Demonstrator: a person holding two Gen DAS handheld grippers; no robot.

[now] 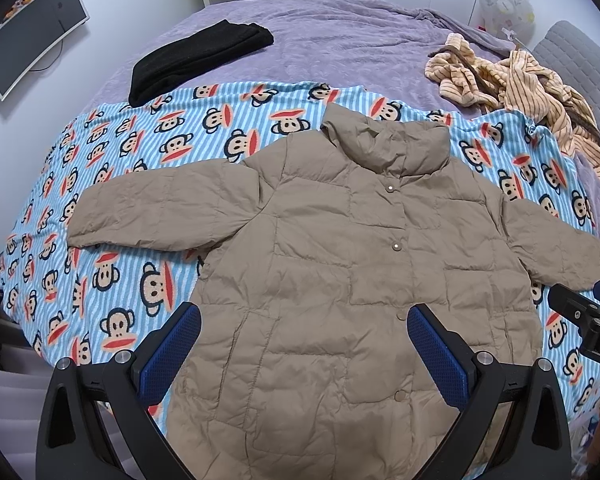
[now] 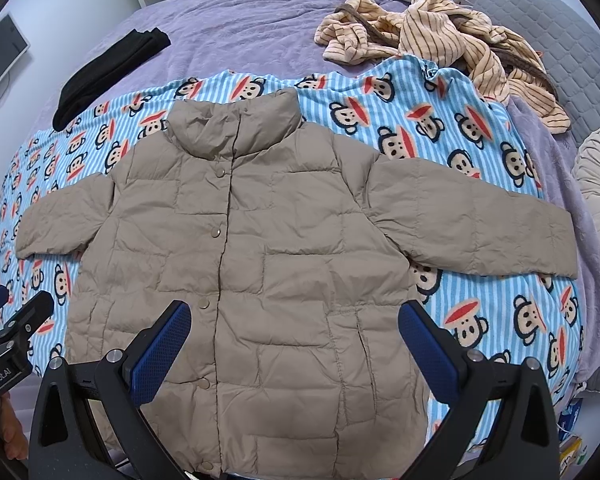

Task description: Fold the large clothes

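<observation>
The tan puffer jacket [image 1: 340, 264] lies flat and face up on the monkey-print blanket [image 1: 112, 184] on the bed [image 1: 340, 36], snapped shut, collar toward the top of the frame and hem at the bottom edge, so its long axis runs straight away from both grippers. Its 2 sleeves stick out sideways, one toward the left of the frame [image 1: 148, 212], the other toward the right [image 2: 480, 220].

The left gripper [image 1: 304, 320] hangs over the lower body of the jacket, jaws wide apart and holding nothing; in its view the left-hand sleeve is the closer one. The right gripper [image 2: 294, 316] hangs over the hem too, jaws equally apart and empty, with the right-hand sleeve lying up and to the right of it.

I'd judge no fold has been made yet, and each sleeve belongs to the gripper on its own side.

A black folded garment [image 1: 196, 60] and a striped heap [image 2: 440, 36] lie well apart, farther up the bed.
</observation>
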